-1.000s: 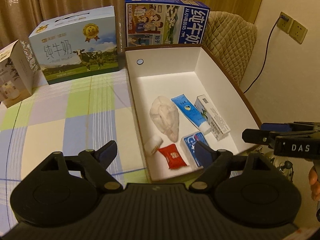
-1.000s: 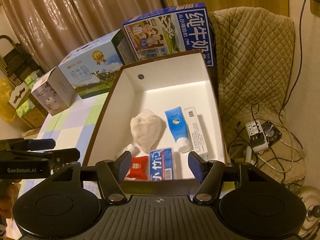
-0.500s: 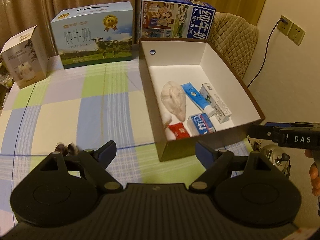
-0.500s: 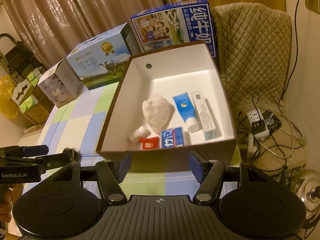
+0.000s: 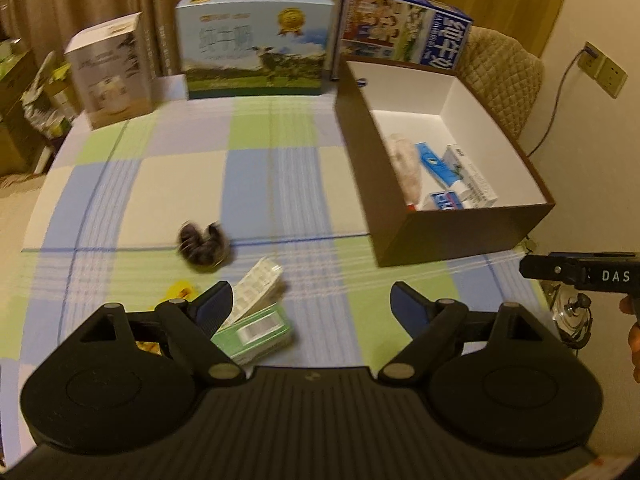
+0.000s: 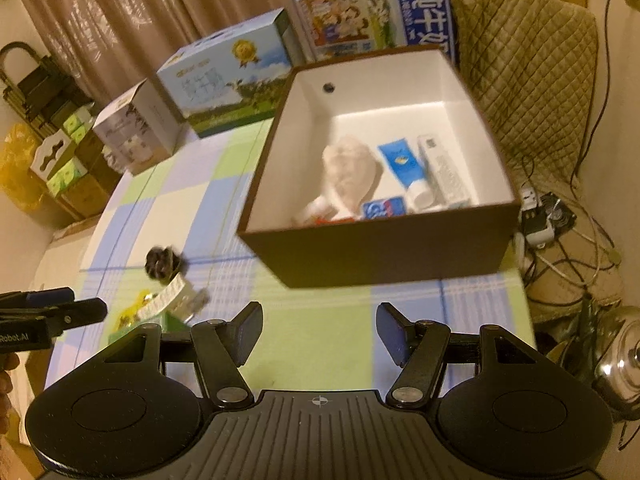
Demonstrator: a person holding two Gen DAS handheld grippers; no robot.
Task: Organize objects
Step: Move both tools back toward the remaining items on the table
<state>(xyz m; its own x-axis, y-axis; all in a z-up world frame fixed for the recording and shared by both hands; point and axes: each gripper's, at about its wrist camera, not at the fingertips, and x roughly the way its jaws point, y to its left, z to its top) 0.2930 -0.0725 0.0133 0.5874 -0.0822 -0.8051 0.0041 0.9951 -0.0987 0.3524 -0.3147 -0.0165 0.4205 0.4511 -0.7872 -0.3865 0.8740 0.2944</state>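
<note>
Round table under checked cloth [image 5: 280,168], blue, green and cream squares. Brown open box [image 5: 452,236] with white inside at table's right edge, holding blue tube [image 6: 400,164], white carton, pale pouch. Loose on cloth: dark furry item [image 5: 204,246], white packet [image 5: 258,284], green box [image 5: 260,330]. Milk cartons [image 5: 256,46] along far edge, brown curtains behind. Left gripper [image 5: 310,304] jaws wide, empty. Right gripper [image 6: 318,332] jaws apart, empty.
</note>
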